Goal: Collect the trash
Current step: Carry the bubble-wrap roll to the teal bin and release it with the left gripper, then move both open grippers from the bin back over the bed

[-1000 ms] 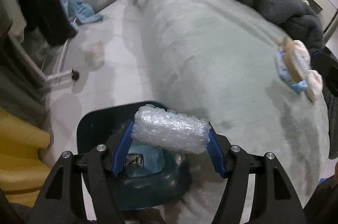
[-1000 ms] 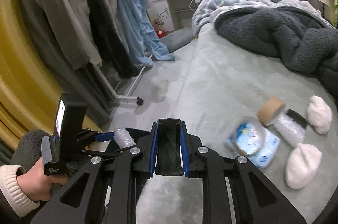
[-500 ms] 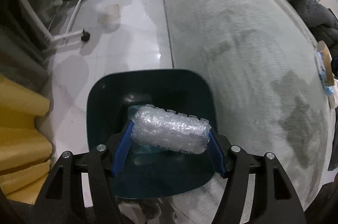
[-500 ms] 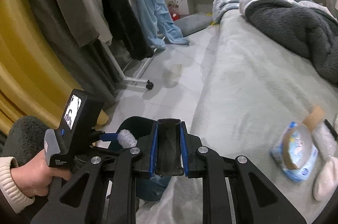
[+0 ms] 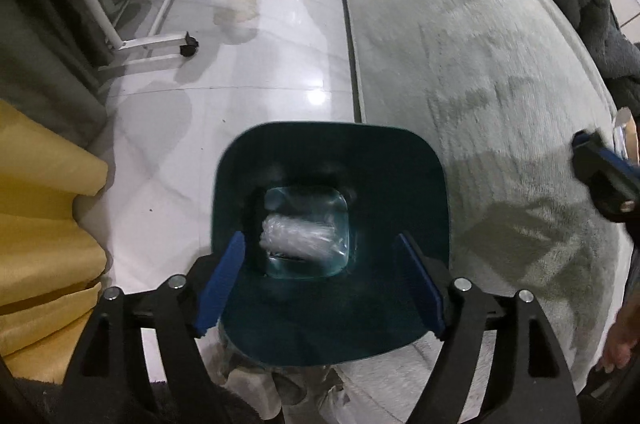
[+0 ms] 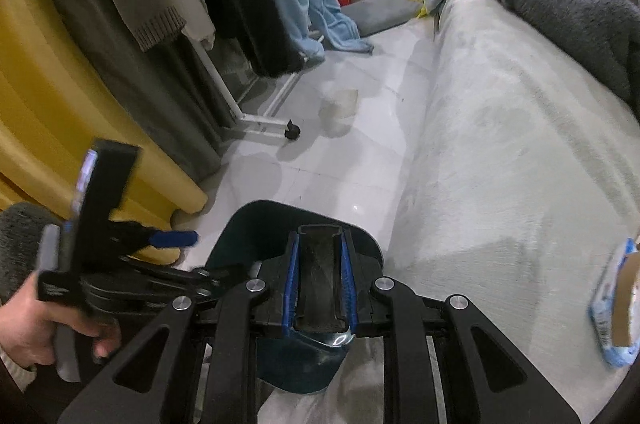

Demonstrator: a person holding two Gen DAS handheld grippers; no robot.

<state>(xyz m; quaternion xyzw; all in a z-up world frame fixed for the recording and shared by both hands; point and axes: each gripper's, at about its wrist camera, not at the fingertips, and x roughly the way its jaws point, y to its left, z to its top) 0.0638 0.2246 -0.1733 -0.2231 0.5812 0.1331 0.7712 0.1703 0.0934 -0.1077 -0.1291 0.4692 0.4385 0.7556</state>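
A dark teal bin (image 5: 400,180) stands on the floor against the bed. A roll of bubble wrap (image 5: 300,236) lies loose at its bottom. My left gripper (image 5: 320,235) hangs over the bin mouth pointing down, its jaws opening with nothing between the pads. In the right wrist view a hand holds that gripper, and one of its blue fingers (image 6: 176,238) shows left of the bin (image 6: 256,220). My right gripper (image 6: 319,238) is shut on a flat black object (image 6: 319,276) above the bin's rim. It also shows as my right gripper (image 5: 596,164) at the bed's edge.
A tape roll on a blue packet (image 6: 616,308) lies on the grey bedspread (image 6: 500,144). A dark blanket (image 6: 580,12) is heaped further up the bed. A clothes rack with a caster foot (image 6: 292,134) and a yellow curtain (image 5: 40,224) border the white floor on the left.
The left jaws spread and the bubble wrap roll dropped from them into the bin. Both grippers moved over the bin and lower; the right one kept its black object.
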